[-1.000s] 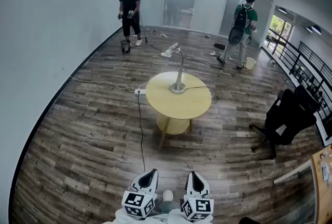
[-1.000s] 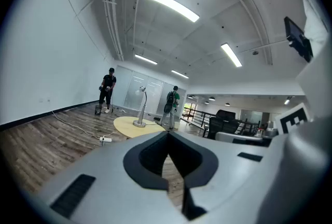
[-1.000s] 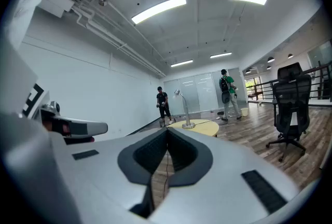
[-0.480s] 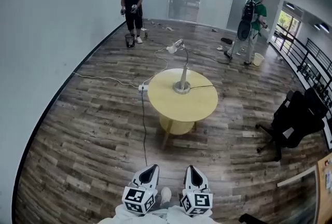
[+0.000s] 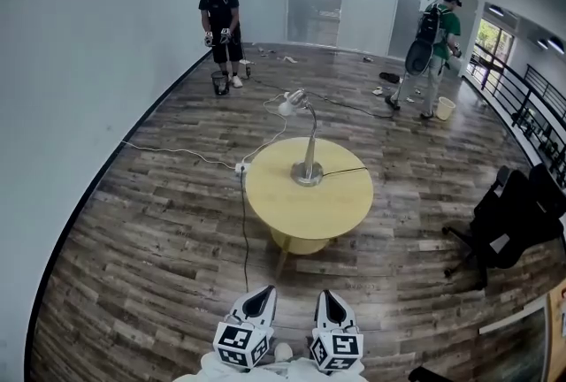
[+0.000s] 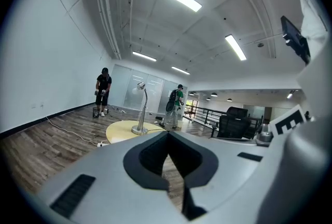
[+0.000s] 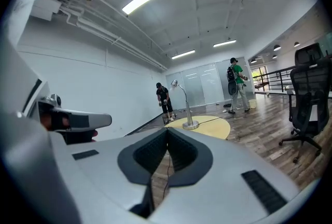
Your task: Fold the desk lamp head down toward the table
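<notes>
Yellow round table (image 5: 270, 194) seen from the head view, with the desk lamp (image 5: 310, 141) on its far half. The base sits flat on the tabletop. The thin neck rises and bends over to the left, so the lamp head (image 5: 290, 103) sits high above the surface and is not yet folded down. A dark cord (image 5: 347, 170) runs from the base toward the table's right edge. Compared with a second ago, the table and lamp appear larger and nearer, while the wooden floor (image 5: 133, 265) in front of them has shrunk. The person carrying the tools has therefore been walking toward the table. The left gripper (image 5: 261, 292) and right gripper (image 5: 329, 294) keep their place side by side at the bottom edge, pointing ahead at the lamp. In each gripper view the jaws meet tip to tip with nothing between them, and the lamp (image 6: 141, 109) (image 7: 184, 103) stands beyond, well apart from both. The change is judged to be approach only: no contact has been made and the fold has not begun. The remaining gap must be crossed and at least one pair of jaws opened before the head or neck can be taken and pressed down.
</notes>
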Tool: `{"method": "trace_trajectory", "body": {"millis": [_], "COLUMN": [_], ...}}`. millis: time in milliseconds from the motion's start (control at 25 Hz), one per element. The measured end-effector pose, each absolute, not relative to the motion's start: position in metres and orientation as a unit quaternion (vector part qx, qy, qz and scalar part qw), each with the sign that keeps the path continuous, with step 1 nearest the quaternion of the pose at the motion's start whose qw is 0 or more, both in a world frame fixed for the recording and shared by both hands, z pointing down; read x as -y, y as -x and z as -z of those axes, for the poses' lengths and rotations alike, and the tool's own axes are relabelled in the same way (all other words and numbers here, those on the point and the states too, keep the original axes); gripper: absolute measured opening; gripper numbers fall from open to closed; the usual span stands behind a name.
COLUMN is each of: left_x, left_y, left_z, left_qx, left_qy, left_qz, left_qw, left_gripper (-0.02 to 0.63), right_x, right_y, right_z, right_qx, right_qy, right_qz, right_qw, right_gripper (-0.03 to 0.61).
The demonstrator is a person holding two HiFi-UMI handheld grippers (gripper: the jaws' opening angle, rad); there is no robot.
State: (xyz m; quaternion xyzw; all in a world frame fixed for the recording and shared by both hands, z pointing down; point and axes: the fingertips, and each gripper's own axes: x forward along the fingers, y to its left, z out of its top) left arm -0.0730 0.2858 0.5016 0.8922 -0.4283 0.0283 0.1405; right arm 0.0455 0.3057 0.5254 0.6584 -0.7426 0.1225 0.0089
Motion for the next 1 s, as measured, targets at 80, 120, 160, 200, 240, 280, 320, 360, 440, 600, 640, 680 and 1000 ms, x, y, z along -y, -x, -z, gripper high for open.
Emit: {"method": "trace_trajectory", "body": {"millis": [80,120,160,200,240,280,320,360,440,600,640,680,1000], "left_x": [-0.266,-0.258,-0.250,-0.242,-0.234,-0.227,-0.219,-0.212,-0.199,-0.173,-0.167,-0.160,-0.091], "left_y": [0.061,0.056,0.052,0.049,0.047,0.045,0.044,0.044,0.044,0.038,0.036,0.033,0.018], "left_z": [-0.504,-0.505,-0.506,-0.506,-0.506,-0.505,-0.504,-0.504,-0.503,-0.506,-0.507,-0.508,-0.515], "left_qx": [0.426,0.425,0.424,0.425,0.426,0.428,0.431,0.433,0.434,0.430,0.428,0.425,0.411], "left_qy": [-0.892,-0.892,-0.892,-0.892,-0.891,-0.891,-0.890,-0.889,-0.888,-0.890,-0.892,-0.893,-0.901], "left_qz": [-0.030,-0.030,-0.030,-0.029,-0.028,-0.028,-0.029,-0.030,-0.031,-0.033,-0.034,-0.035,-0.032], "left_qw": [0.147,0.151,0.153,0.154,0.153,0.151,0.149,0.148,0.147,0.145,0.145,0.144,0.133], "left_gripper": [-0.002,-0.002,-0.002,-0.002,-0.002,-0.002,-0.002,-0.002,-0.002,-0.002,-0.002,-0.002,-0.002], "right_x": [-0.288,-0.281,-0.274,-0.267,-0.259,-0.251,-0.244,-0.236,-0.224,-0.202,-0.196,-0.189,-0.122], "right_y": [-0.058,-0.064,-0.069,-0.074,-0.077,-0.080,-0.082,-0.083,-0.083,-0.086,-0.089,-0.091,-0.103], "right_z": [-0.529,-0.532,-0.534,-0.535,-0.535,-0.535,-0.534,-0.533,-0.532,-0.537,-0.539,-0.541,-0.548], "right_qx": [0.740,0.738,0.737,0.736,0.736,0.736,0.736,0.737,0.738,0.735,0.733,0.731,0.721], "right_qy": [-0.660,-0.662,-0.663,-0.663,-0.663,-0.663,-0.663,-0.662,-0.661,-0.663,-0.665,-0.667,-0.679], "right_qz": [-0.129,-0.133,-0.135,-0.136,-0.136,-0.135,-0.135,-0.135,-0.136,-0.139,-0.142,-0.143,-0.139], "right_qw": [0.010,0.011,0.012,0.013,0.013,0.013,0.012,0.011,0.009,0.011,0.011,0.012,0.009], "right_gripper": [0.012,0.012,0.012,0.012,0.012,0.012,0.012,0.012,0.012,0.012,0.012,0.012,0.012]}}
